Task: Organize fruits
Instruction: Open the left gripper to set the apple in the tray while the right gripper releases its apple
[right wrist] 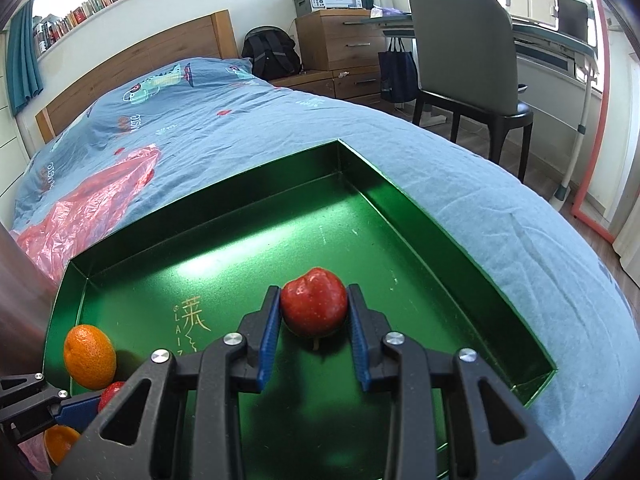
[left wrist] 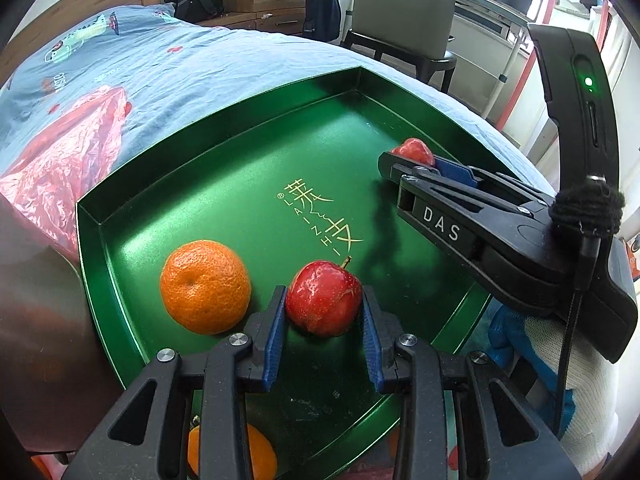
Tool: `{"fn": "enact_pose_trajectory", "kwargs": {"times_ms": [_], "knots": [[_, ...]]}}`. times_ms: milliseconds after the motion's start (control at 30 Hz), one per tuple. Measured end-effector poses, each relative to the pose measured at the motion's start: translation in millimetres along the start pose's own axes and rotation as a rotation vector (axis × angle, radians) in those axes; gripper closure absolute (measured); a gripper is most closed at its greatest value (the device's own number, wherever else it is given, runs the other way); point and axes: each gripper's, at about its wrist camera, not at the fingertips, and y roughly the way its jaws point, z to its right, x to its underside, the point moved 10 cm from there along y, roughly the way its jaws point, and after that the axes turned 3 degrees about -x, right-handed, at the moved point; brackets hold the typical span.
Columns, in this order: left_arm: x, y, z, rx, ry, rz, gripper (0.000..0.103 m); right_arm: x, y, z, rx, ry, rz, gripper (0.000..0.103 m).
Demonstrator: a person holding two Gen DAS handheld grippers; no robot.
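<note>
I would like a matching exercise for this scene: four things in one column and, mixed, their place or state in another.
1. orange
2. left gripper
3. red plastic bag
4. green tray

a. lies on the blue bed cover, outside the tray
b. rests free on the tray floor
c. shut on a red apple
d. sits on the bed, holding fruit

Pairs: 1-b, 2-c, 3-a, 4-d

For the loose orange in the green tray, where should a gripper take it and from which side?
Grip the orange across its widest middle, coming from above. It sits flat on the green tray with its dimple facing up; the left gripper with its red apple crowds the right flank.
</note>
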Motion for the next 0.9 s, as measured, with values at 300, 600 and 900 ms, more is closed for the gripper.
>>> {"fn": "enact_pose_trajectory", "kwargs": {"times_ms": [300,600,900], "knots": [[-3.3,2.8,-1.7,-0.04,0.011,0.006,0.073,0.2,0.4,-0.3,-0.003,0.006,-0.006,0.052],[-3.1,2.5,-4.1,-0.053,-0.003,-0.002,0.069,0.0,-1.5,1.0,-0.008,0.023,-0.005,0.033],[-1.9,-1.4,-7.1,-0.067,-0.015,0.0,0.061,-1.5,-4.4,1.2,-0.023,0.045,0.003,0.015]]}}
